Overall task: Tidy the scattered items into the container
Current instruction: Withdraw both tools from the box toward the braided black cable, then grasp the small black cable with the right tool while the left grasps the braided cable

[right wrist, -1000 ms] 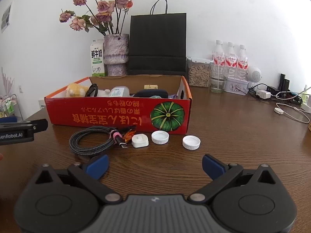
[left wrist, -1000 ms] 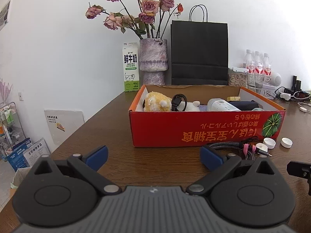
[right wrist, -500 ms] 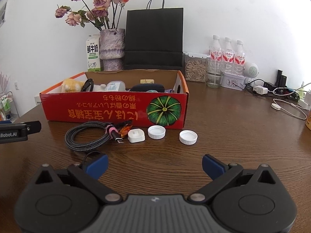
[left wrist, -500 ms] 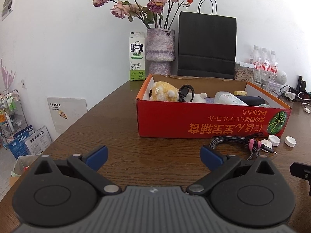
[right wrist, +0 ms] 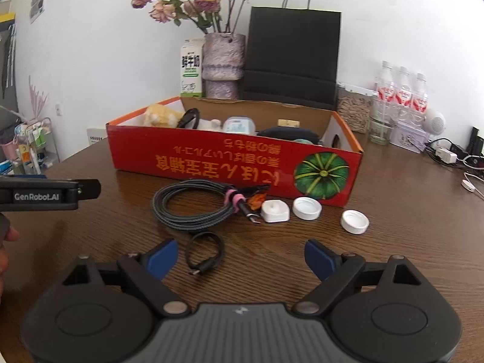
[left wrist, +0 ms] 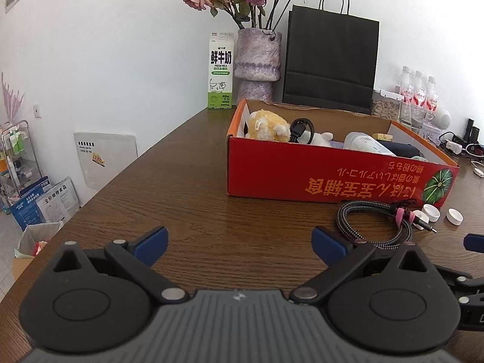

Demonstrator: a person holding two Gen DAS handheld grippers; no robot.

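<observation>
A dark wooden table (right wrist: 408, 211) against a white wall carries everything I have to work with. Far left in my right wrist view, the left gripper (left wrist: 239, 243) pokes in from the edge, its jaws wide and empty over bare wood. Next comes the coiled braided cable (right wrist: 193, 208), lying just in front of the red cardboard box (right wrist: 211, 160), which already holds a plush toy, a bottle and other bits. Below the coil, a small black cable loop (right wrist: 204, 251) sits between the right gripper's (right wrist: 240, 255) blue pads; a second ago it was barely in sight, so I have brought that gripper in over it. The jaws have just been closing a little from full spread, yet the pads are clear of the loop and hold nothing. Further right lie a white square piece (right wrist: 274, 211) and two white bottle caps (right wrist: 307, 208), all outside the box. I judge the small loop is my next pick.
</observation>
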